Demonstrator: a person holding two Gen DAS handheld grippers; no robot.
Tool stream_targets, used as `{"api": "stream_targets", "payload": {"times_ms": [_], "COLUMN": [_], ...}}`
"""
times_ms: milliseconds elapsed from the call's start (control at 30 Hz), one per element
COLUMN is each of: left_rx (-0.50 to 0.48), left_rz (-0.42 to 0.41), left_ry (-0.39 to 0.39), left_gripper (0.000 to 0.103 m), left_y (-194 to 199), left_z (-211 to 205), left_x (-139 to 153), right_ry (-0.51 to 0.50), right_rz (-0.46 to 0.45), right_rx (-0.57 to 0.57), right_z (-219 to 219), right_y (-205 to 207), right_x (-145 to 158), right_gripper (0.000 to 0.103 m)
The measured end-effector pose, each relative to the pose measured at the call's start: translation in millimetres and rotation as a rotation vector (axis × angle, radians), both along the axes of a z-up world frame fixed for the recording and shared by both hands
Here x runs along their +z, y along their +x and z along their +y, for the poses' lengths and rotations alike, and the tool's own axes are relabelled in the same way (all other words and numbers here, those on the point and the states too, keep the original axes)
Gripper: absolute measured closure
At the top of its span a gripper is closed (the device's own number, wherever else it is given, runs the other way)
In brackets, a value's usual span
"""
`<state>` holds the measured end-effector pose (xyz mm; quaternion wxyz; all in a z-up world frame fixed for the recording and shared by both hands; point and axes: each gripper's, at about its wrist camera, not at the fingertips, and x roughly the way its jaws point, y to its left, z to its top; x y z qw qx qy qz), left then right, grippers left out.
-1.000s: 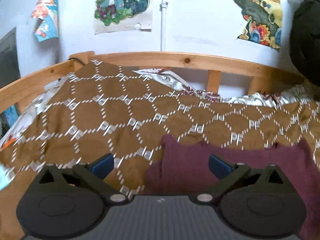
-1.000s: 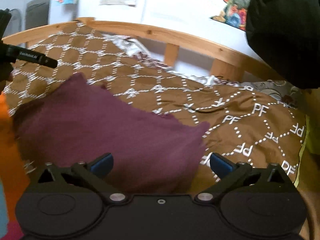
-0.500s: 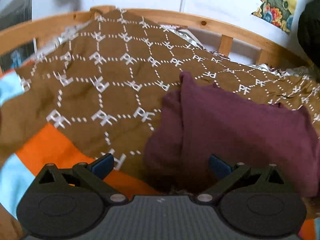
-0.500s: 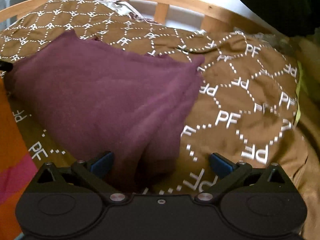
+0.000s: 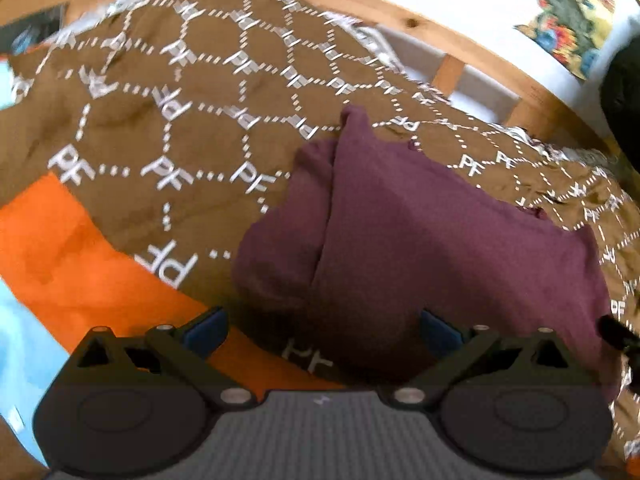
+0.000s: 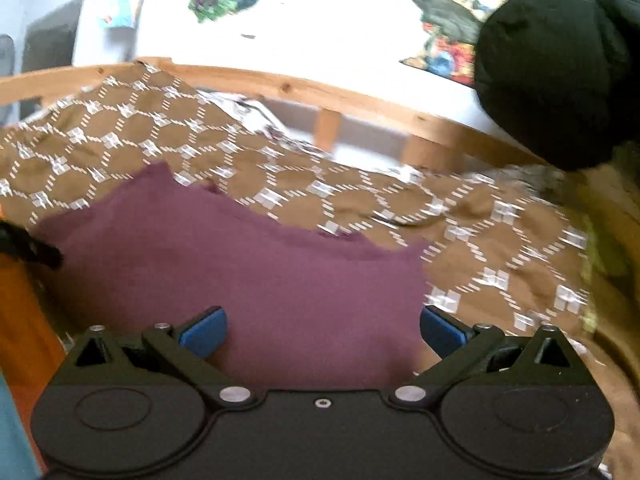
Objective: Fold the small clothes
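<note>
Two hand-held grippers hang over the bed, both with blue-padded jaws spread wide and holding nothing. The left hand-held gripper (image 5: 322, 330) faces a maroon garment (image 5: 420, 240) that lies folded on the brown blanket (image 5: 168, 120), with a lengthwise crease running toward twelve o'clock. At nine o'clock from the garment, an orange sheet (image 5: 80, 248) shows from under the blanket's edge. The right hand-held gripper (image 6: 323, 330) looks over the same maroon garment (image 6: 240, 272) from its other side; the cloth fills the gap between its jaws without being pinched. Beyond the blanket (image 6: 360, 200), at twelve o'clock, runs the wooden bed rail (image 6: 304, 92), and at two o'clock hangs a black padded bundle (image 6: 560, 68).
</note>
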<state>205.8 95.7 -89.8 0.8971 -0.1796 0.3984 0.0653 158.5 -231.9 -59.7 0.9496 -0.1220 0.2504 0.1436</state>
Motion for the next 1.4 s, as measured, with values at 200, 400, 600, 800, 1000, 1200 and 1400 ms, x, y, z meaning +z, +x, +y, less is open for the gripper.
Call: {"api": "stream_targets", "payload": {"times_ms": [200,400,600,800,1000,1200,1400], "left_rx": [0.021,0.015,0.017,0.028,0.066,0.04,0.047], "left_rz": [0.032,0.048,0.055,0.054,0.027,0.015,0.036], "left_ry": [-0.025,-0.041,-0.049,-0.056,-0.121,-0.087,-0.07], "left_gripper": [0.001,0.0,0.0,0.0,0.0,0.0,0.001], "left_y": [4.0,8.1,8.4,8.2,7.6,19.8,26.1], "left_z": [2.7,3.2,4.7,4.5,17.1,21.9,19.4], "left_x": [-1.0,-2.1,-5.8,-7.8,-8.0,-11.1,-9.2], "right_ry": [0.029,0.029,0.127,0.095,0.079,0.077,0.072], "right_rz": [0.089,0.121,0.109,0.133,0.181,0.191,0.196], "right_rx": [0.023,0.011,-0.054,-0.077,-0.091,-0.088,-0.087], "right_z": [33.3,38.8,32.6,46.1,54.7,55.0,55.4], "right_y": [22.5,25.9,25.6,25.7,28.6,29.3,30.4], "right_x": [-17.6,-27.0,-19.3,-28.6,-46.0,-51.9,-51.1], "right_gripper": [0.001,0.001,0.001,0.001,0.001,0.001,0.001]}}
